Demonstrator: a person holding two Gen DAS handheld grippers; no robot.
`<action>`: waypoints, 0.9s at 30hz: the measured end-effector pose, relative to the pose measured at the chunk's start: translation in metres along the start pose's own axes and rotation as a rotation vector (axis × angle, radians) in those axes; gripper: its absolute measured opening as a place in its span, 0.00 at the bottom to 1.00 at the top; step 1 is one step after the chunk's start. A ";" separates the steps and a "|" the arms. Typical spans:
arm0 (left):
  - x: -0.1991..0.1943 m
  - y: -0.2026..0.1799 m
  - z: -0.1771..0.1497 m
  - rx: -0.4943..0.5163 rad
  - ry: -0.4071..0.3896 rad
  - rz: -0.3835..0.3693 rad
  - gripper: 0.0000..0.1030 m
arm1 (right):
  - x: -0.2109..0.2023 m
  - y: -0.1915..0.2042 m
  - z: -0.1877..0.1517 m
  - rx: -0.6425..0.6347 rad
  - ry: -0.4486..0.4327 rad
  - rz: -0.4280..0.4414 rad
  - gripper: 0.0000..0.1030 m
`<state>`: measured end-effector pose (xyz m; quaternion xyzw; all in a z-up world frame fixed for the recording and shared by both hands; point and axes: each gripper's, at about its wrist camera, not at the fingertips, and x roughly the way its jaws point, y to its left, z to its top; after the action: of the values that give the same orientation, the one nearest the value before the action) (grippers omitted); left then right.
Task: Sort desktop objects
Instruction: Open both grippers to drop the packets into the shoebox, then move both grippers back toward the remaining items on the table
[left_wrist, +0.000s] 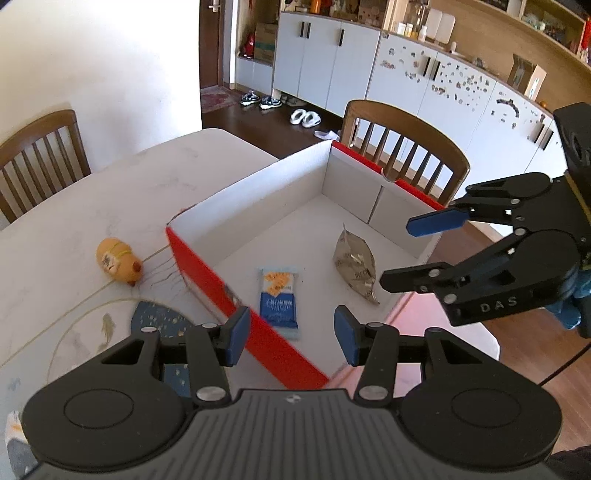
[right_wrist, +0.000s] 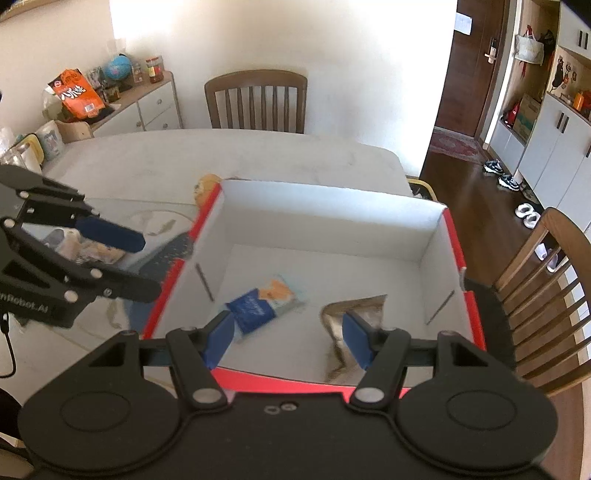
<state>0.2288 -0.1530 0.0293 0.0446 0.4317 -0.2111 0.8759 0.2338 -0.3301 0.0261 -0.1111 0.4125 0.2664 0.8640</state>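
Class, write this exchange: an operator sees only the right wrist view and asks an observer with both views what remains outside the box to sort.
Operator: What is half hidden behind the box, at its far corner?
Observer: An orange toy, lying on the table, apart from the box.
Operator: Is the left hand-held gripper carrying anything?
Observer: No. Its jaws are open, with nothing between the pads.
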 end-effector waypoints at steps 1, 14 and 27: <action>-0.006 0.001 -0.005 0.002 -0.004 0.001 0.47 | -0.001 0.004 0.000 0.003 -0.003 0.001 0.63; -0.048 0.019 -0.056 -0.035 -0.036 -0.022 0.55 | -0.005 0.055 -0.004 0.030 -0.009 -0.009 0.65; -0.077 0.050 -0.102 -0.070 -0.031 -0.026 0.69 | 0.000 0.112 -0.010 0.047 -0.023 -0.017 0.66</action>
<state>0.1328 -0.0562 0.0201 0.0052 0.4256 -0.2079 0.8807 0.1653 -0.2407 0.0225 -0.0909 0.4077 0.2506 0.8733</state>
